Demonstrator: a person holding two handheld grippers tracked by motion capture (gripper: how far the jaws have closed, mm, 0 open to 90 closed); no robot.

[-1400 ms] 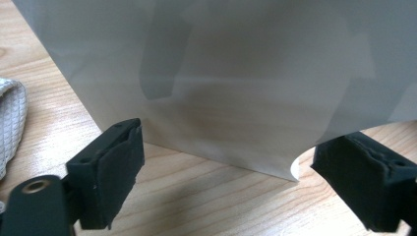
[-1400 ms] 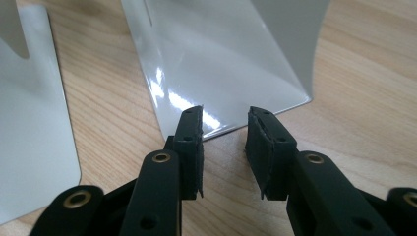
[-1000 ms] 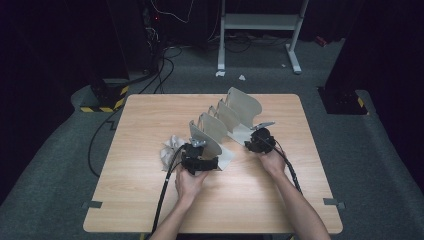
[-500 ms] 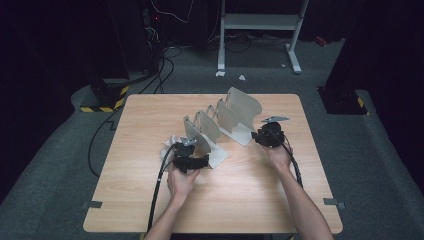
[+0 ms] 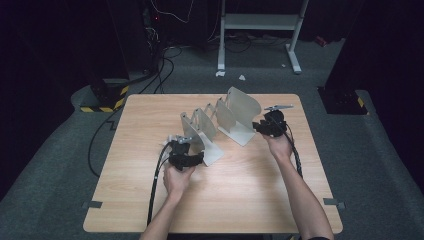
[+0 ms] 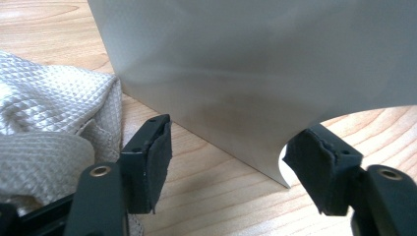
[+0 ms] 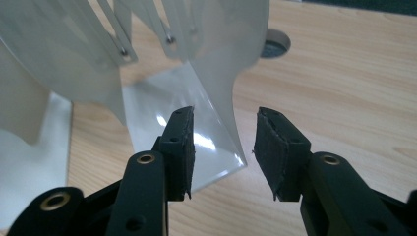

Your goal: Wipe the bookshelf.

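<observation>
A grey metal folding rack (image 5: 235, 117), several upright plates joined by scissor links, stands across the middle of the table. My left gripper (image 5: 199, 159) sits at the rack's near-left end. In the left gripper view its jaws (image 6: 231, 162) have just been closing; they stand apart, the end plate (image 6: 236, 73) just ahead, and the pads (image 6: 160, 150) do not press on it. A white textured cloth (image 6: 49, 123) lies to their left. My right gripper (image 5: 259, 127) hovers at the rack's right end. Its jaws (image 7: 223, 147) have just been opening, with nothing between them, above the plate's flat foot (image 7: 162, 108).
The wooden table (image 5: 150, 115) has bare room at the left, front and far right. A round grommet hole (image 7: 275, 44) lies beyond the right end plate. Cables trail from both grippers along the forearms. A white stand (image 5: 260, 22) and dark floor lie beyond the table.
The left gripper has drifted a little left with the rack's near end, stretching the rack. The right gripper has risen and moved away to the right. Less of the white cloth shows.
</observation>
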